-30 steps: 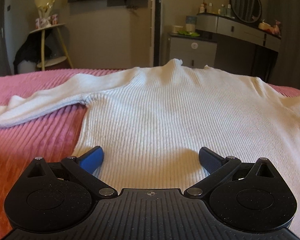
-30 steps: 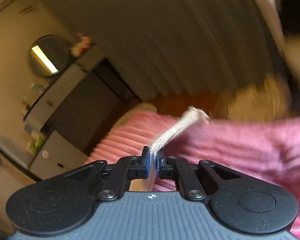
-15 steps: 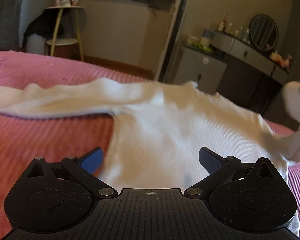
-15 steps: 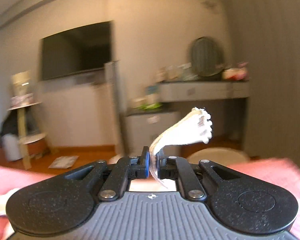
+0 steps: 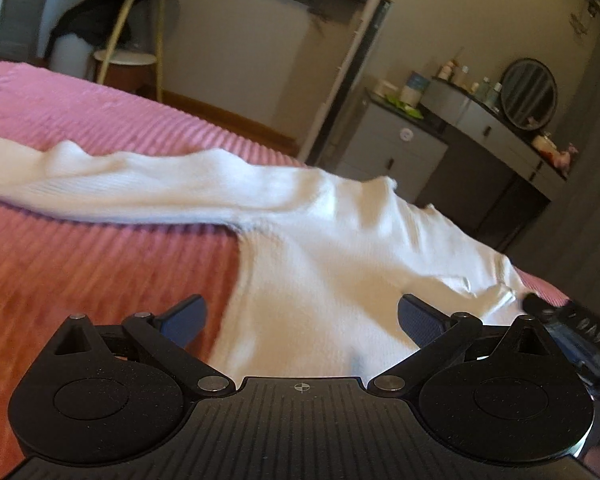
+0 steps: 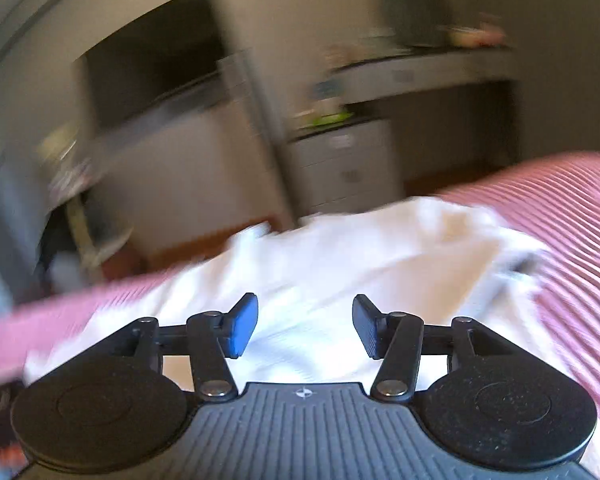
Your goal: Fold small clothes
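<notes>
Both tongs spread, left tongs [image 5: 302,320], right tongs [image 6: 305,330], over ribbed white sweater [image 5: 320,264] on corded pink bedspread [image 5: 100,272]

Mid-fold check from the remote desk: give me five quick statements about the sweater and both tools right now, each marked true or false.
1. The left tool is open. True.
2. The right tool is clamped on a sleeve cuff. False: its fingers stand apart with nothing between them.
3. The white ribbed knit sweater lies on a pink ribbed bedspread. True.
4. The sweater's sleeve on the left of the left wrist view is folded over the body. False: it stretches outward across the bedspread.
5. The sweater is dark blue. False: it is white.
</notes>
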`<action>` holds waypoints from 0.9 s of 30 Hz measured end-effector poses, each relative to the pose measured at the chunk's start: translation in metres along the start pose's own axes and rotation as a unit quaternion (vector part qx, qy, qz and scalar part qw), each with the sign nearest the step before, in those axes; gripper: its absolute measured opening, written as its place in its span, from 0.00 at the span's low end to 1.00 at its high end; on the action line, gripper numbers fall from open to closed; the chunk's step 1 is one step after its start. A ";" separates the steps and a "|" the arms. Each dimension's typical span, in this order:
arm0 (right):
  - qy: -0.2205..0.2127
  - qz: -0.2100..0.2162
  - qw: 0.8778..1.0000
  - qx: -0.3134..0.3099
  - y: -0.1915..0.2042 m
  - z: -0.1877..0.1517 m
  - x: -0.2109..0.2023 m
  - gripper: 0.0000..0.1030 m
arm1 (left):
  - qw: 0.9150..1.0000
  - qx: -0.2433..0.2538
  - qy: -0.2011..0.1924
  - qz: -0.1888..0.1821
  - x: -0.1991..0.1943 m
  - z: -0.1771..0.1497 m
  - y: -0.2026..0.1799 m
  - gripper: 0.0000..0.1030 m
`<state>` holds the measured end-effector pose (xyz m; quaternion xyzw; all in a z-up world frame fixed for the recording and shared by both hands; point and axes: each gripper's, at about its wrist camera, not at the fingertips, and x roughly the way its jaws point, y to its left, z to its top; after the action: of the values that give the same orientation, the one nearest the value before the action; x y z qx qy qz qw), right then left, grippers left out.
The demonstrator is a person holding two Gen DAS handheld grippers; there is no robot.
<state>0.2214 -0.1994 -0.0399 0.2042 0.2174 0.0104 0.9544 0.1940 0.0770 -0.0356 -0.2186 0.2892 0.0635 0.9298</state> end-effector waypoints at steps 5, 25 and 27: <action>-0.013 -0.033 0.988 0.152 -0.081 0.018 0.014 0.47 | 0.998 0.013 0.020 -0.055 0.002 -0.006 -0.012 1.00; -0.017 0.101 0.939 0.330 -0.149 -0.008 0.050 0.07 | 0.989 -0.030 0.106 -0.102 0.089 0.003 -0.053 0.74; -0.022 0.108 0.930 0.350 -0.153 -0.007 0.051 0.07 | 0.986 -0.050 0.124 -0.100 0.100 0.013 -0.047 0.61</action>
<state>0.2541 -0.3316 -0.1269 0.5477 0.1627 0.0319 0.8200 0.2948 0.0393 -0.0656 -0.2991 0.3756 -0.0432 0.8762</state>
